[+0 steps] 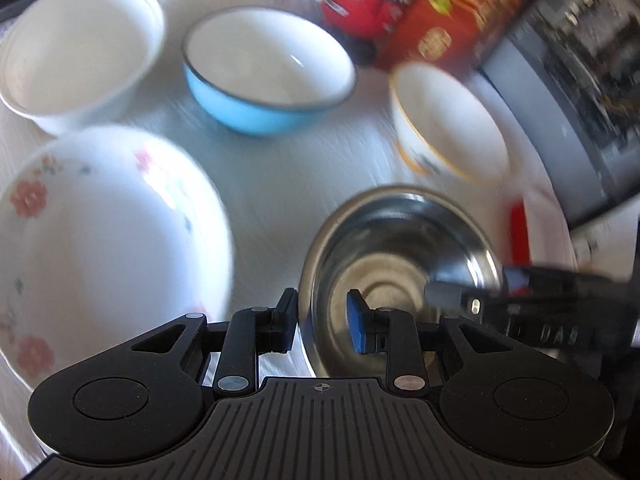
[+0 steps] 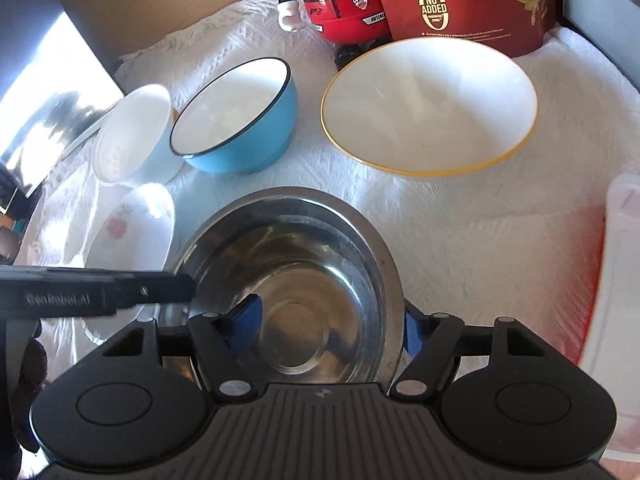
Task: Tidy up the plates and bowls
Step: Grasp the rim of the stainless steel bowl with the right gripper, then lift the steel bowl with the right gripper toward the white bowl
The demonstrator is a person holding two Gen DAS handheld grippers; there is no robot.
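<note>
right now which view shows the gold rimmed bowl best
The right wrist view: the gold rimmed bowl is sharp, its whole rim visible. The left wrist view shows it smaller, motion-blurred, off to the right.

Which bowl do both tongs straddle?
The steel bowl: the only metal one, with a rim between each tongs' fingers. The blue bowl and white bowls sit farther back.

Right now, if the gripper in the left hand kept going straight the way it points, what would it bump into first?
Most likely the steel bowl. The left gripper straddles its near rim, one finger outside and one inside, so going on it would probably strike the rim or the bowl's inner wall. Depth is hard to judge.
</note>
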